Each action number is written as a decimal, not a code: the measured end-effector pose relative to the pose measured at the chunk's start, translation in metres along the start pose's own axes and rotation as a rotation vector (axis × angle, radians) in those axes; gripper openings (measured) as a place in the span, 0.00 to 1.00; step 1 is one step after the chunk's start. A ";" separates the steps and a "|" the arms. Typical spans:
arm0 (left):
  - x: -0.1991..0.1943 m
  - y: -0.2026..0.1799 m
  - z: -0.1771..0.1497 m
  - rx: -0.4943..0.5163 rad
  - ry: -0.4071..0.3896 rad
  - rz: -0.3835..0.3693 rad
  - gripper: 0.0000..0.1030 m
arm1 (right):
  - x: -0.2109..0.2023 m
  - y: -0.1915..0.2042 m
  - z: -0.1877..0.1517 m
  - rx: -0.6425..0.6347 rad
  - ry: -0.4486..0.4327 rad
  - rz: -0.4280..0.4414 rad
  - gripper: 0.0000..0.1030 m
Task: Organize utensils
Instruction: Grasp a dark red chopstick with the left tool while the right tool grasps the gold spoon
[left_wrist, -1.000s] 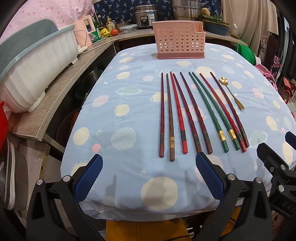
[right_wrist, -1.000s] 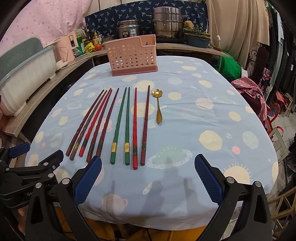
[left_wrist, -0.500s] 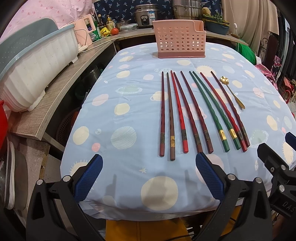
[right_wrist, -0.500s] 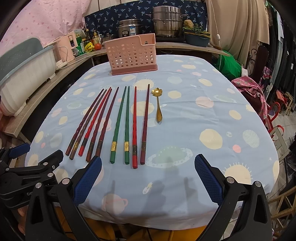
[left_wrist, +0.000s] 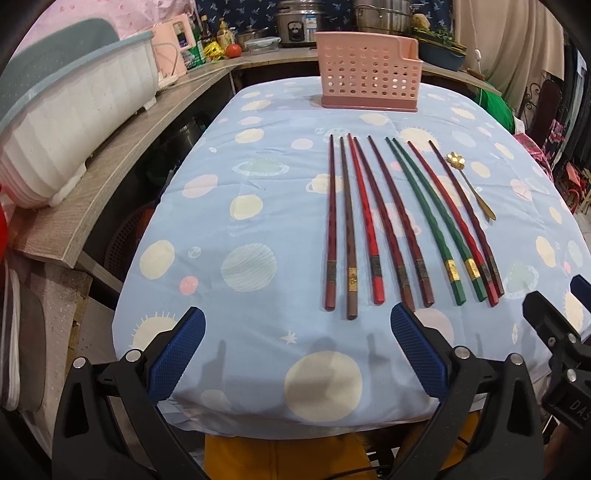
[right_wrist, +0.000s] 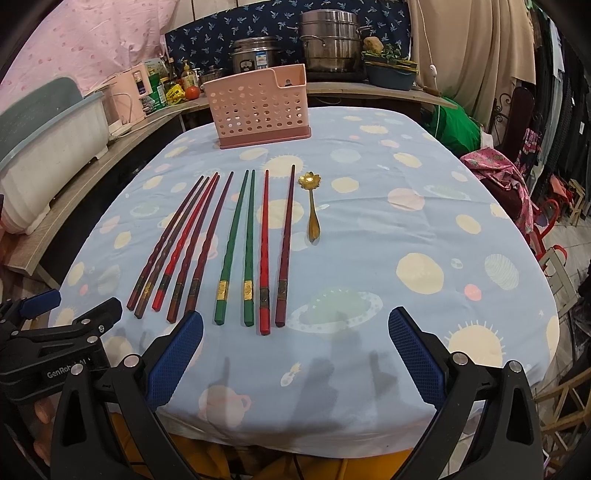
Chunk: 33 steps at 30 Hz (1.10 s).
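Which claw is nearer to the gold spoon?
Right. The right claw sits almost straight below the gold spoon; the left claw sits further left, before the leftmost chopsticks.

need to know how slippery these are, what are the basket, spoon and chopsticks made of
Pink basket: looks like matte moulded plastic, with punched holes. Gold spoon: likely metal, with a shiny brassy glint. Chopsticks: probably lacquered wood, glossy and twisted, with gold bands; plastic is possible.

white tub on wooden shelf | 2 steel pots | tomato
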<state>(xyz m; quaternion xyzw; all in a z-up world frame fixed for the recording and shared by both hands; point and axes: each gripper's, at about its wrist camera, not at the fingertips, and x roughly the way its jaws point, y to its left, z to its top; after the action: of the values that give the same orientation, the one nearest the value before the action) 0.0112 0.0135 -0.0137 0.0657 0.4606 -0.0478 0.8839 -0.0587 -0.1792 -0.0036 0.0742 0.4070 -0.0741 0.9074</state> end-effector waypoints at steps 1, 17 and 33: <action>0.004 0.005 0.001 -0.015 0.009 -0.005 0.93 | 0.001 -0.001 0.000 0.004 0.000 0.000 0.93; 0.045 0.023 0.018 -0.084 0.057 -0.085 0.77 | 0.021 -0.012 0.011 0.029 0.016 0.001 0.93; 0.056 0.023 0.031 -0.101 0.076 -0.201 0.09 | 0.065 -0.030 0.054 0.072 0.018 0.061 0.59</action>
<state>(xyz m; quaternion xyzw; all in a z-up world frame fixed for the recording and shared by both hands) 0.0717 0.0298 -0.0397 -0.0238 0.4998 -0.1103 0.8588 0.0174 -0.2238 -0.0191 0.1196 0.4097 -0.0605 0.9023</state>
